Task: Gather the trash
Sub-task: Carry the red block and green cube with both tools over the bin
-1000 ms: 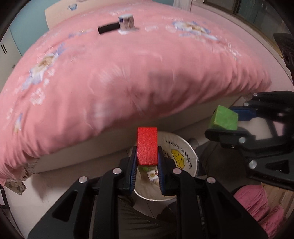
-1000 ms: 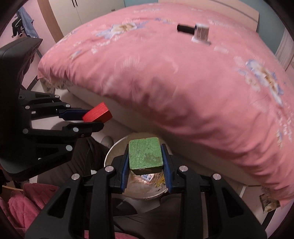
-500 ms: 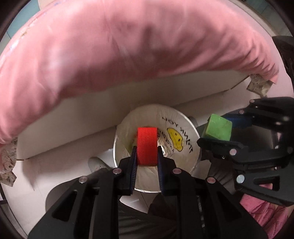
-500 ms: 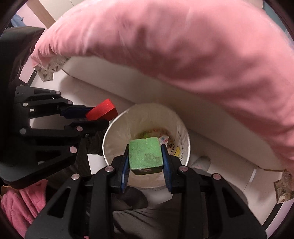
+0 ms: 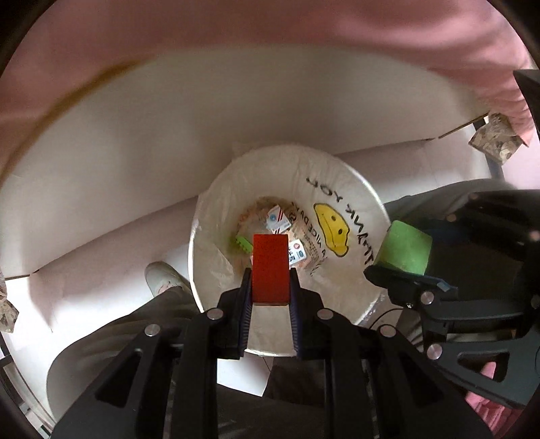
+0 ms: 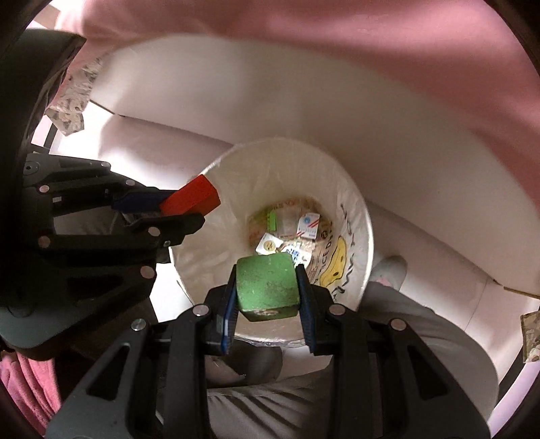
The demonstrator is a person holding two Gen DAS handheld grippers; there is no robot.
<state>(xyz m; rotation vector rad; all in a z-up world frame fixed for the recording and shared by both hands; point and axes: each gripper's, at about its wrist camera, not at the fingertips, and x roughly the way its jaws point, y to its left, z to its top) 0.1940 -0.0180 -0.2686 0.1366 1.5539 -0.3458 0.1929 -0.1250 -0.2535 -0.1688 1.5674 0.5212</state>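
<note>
My left gripper (image 5: 270,280) is shut on a red block (image 5: 270,266) and holds it over the open mouth of a white bin (image 5: 341,182). The bin has a plastic liner with a yellow smiley face (image 5: 332,231). My right gripper (image 6: 266,280) is shut on a green block (image 6: 266,285) and holds it over the same bin (image 6: 280,152). Each gripper shows in the other's view: the right one with the green block (image 5: 405,250) at the bin's right rim, the left one with the red block (image 6: 190,199) at its left rim. Several wrappers (image 6: 290,229) lie at the bin's bottom.
A bed with a pink cover (image 5: 270,23) and a white base (image 5: 168,118) stands just behind the bin. The person's grey trouser legs (image 6: 388,337) and a white shoe (image 5: 162,277) are beside the bin. A patterned cloth corner (image 5: 492,141) hangs at the bed's end.
Both grippers have tilted down and moved in over the bin, each still holding its block. The bed top and the items on it have left the view.
</note>
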